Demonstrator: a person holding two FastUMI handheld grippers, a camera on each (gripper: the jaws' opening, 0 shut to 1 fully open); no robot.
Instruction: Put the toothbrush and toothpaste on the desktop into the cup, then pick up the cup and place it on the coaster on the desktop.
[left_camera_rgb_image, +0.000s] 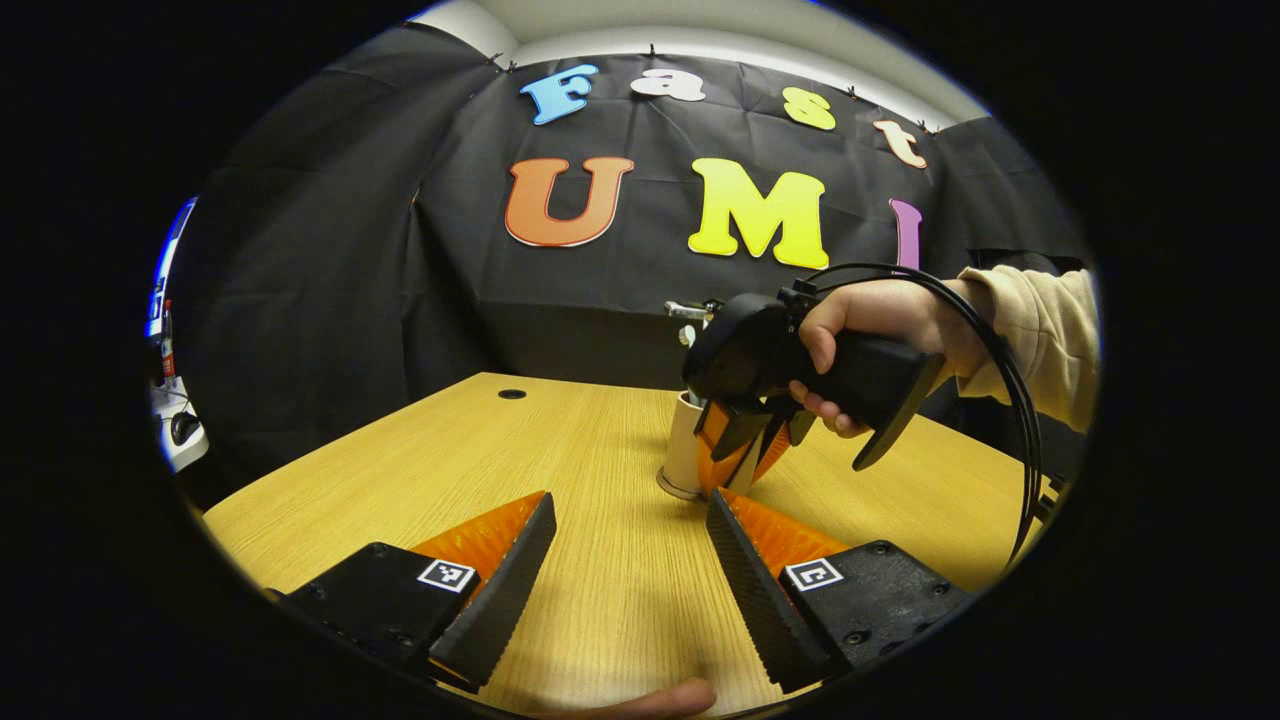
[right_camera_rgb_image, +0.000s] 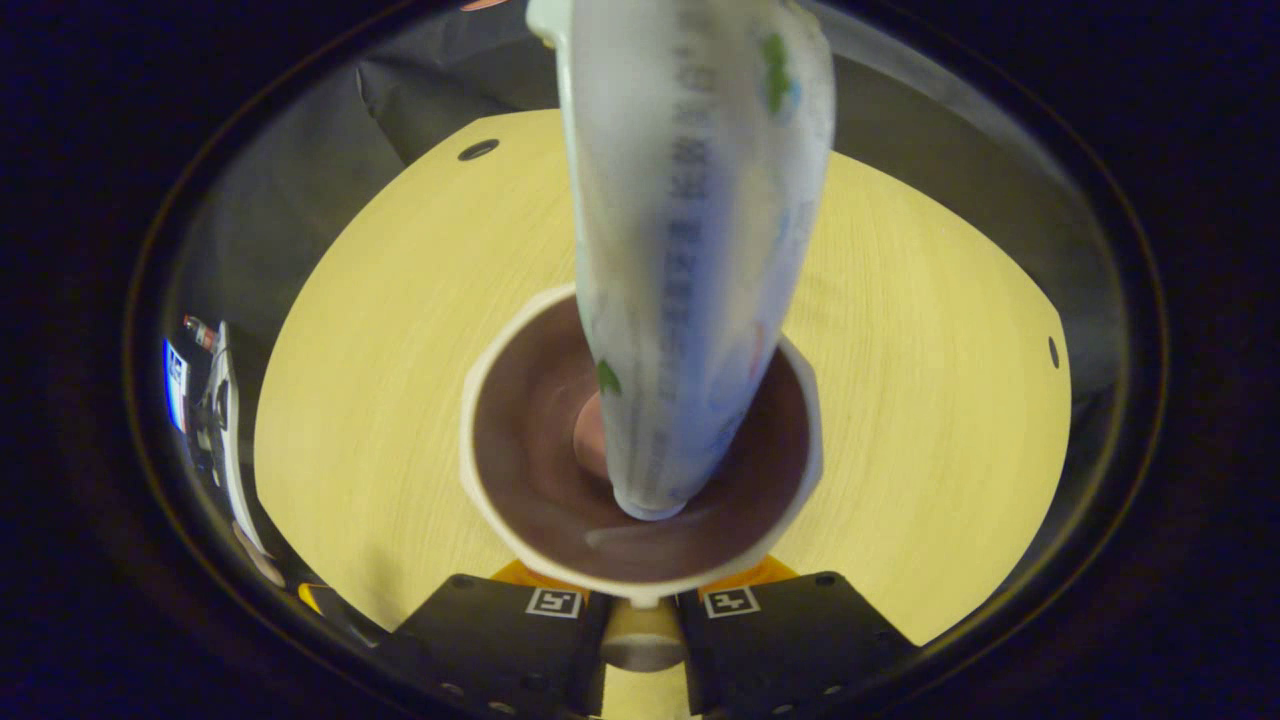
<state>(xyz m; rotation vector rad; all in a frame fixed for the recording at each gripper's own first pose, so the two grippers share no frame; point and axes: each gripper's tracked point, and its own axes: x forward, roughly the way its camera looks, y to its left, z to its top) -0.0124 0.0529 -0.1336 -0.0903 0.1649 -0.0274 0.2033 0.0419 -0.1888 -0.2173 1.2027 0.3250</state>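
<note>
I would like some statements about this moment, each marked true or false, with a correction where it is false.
1. The toothpaste stands with its lower end inside the cup. True.
2. The left gripper holds the toothbrush. False: its fingers are apart, with only bare desk between them.
3. The right gripper is at the cup's wall. True: in the left gripper view a hand holds it against the cup.
4. The cup lies on its side. False: it stands upright on the desk.
5. The cup is empty. False: the toothpaste is in it.
</note>
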